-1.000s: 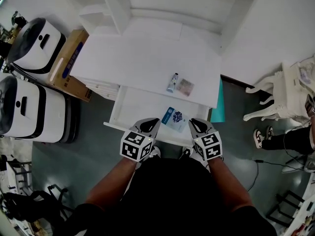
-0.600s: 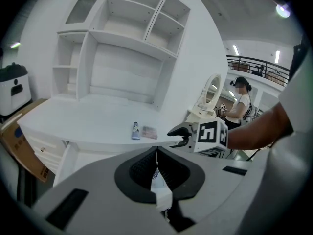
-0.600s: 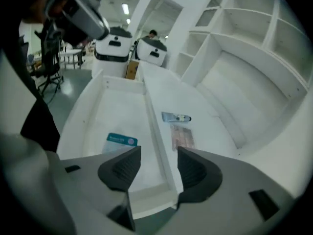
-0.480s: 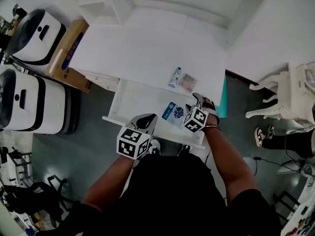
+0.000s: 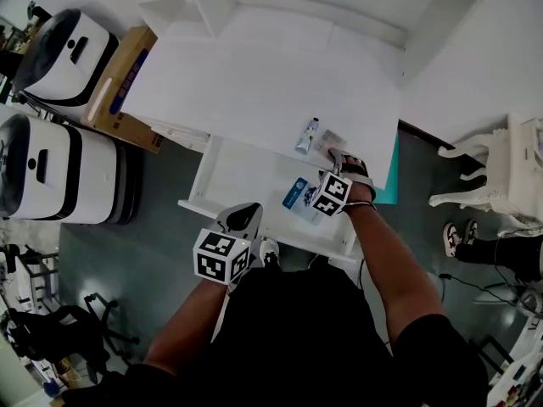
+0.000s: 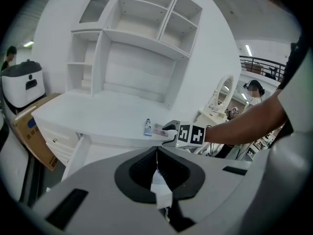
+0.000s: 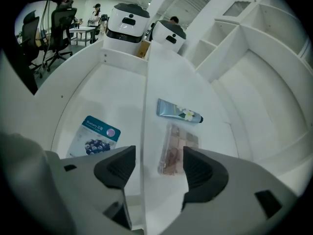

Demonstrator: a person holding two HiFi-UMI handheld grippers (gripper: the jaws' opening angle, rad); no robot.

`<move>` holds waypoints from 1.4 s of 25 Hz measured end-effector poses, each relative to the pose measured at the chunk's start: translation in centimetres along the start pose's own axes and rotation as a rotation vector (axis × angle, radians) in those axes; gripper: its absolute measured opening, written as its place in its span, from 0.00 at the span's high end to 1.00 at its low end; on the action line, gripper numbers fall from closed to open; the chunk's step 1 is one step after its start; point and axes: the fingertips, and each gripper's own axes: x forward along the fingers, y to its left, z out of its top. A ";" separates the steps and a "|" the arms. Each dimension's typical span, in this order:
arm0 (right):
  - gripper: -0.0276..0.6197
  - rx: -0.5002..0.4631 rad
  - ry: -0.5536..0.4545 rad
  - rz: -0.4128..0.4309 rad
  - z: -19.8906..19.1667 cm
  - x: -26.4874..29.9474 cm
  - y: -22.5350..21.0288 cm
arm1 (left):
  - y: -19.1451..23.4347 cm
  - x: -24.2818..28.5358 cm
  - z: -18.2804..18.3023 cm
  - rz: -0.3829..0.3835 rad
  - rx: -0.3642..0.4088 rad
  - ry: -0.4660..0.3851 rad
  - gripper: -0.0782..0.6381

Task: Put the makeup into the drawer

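Note:
Near the front edge of the white desk (image 5: 254,83) lie a clear eyeshadow palette (image 5: 332,142) (image 7: 176,148) and a grey-blue tube (image 5: 306,136) (image 7: 178,111). A blue sachet (image 5: 295,195) (image 7: 95,136) rests in the open drawer (image 5: 237,176) below. My right gripper (image 5: 338,158) (image 7: 159,168) hovers over the desk edge just short of the palette. Its jaws are opening and nothing is pressed between them. My left gripper (image 5: 240,220) (image 6: 157,151) hangs in front of the drawer, shut and holding nothing. In the left gripper view the tube (image 6: 147,127) shows on the desk beyond it.
Two white robot units (image 5: 51,66) (image 5: 42,185) and a cardboard box (image 5: 119,91) stand left of the desk. A white shelf unit (image 5: 204,7) rises at the desk's back. A white chair (image 5: 501,176) and a person's feet (image 5: 458,236) are at the right.
My right gripper has travelled from near my body across the drawer to the desk's front edge, rolled over and opened. The left gripper has drifted a little down and left.

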 end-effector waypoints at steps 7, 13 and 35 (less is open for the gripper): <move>0.50 -0.023 0.018 -0.033 -0.3 0.4 0.0 | -0.3 0.3 -0.2 -0.003 -0.003 0.007 0.88; 0.50 -0.043 0.016 -0.075 -0.9 -0.2 0.6 | -0.4 0.8 0.3 -0.017 0.013 0.005 0.88; 0.72 -0.061 0.042 -0.164 -2.4 -3.9 1.4 | -1.6 0.7 0.1 -0.064 0.046 -0.004 0.88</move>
